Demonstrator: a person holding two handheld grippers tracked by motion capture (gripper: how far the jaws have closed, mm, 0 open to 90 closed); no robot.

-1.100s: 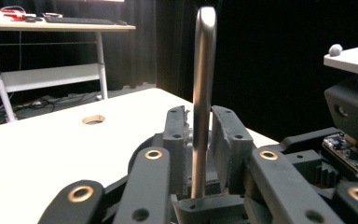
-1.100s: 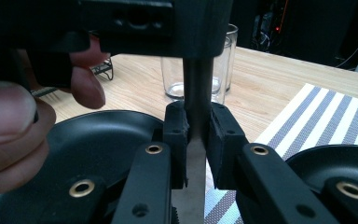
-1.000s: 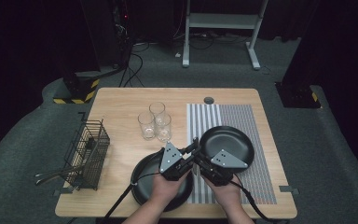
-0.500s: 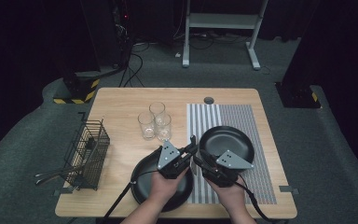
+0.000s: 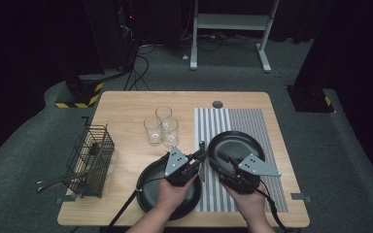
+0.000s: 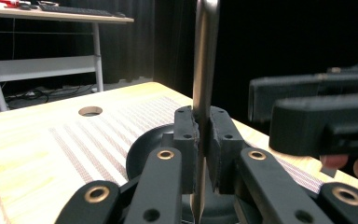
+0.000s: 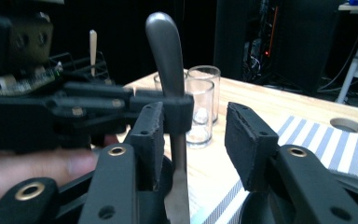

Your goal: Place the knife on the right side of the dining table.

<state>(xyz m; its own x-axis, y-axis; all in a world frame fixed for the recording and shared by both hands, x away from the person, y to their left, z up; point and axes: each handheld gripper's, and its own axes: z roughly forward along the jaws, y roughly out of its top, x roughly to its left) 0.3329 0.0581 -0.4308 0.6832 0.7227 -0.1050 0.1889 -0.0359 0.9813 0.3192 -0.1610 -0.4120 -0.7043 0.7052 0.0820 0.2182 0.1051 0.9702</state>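
The knife (image 6: 204, 70) stands upright, clenched between my left gripper's (image 5: 200, 154) pads, over the gap between the two black plates (image 5: 233, 143) on the table (image 5: 126, 104). My right gripper (image 5: 213, 162) has just been opening; its jaws stand released either side of the knife. Three glasses (image 5: 161, 127) stand nearby. The wire basket (image 5: 92, 160) holds utensils.

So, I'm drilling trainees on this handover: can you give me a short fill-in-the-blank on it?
1. The left gripper is shut on an upright metal ____.
2. The right gripper has just been opening; its jaws stand ____.
3. The three clear drinking glasses stand on the ____ wooden table.

Missing: knife; open; light
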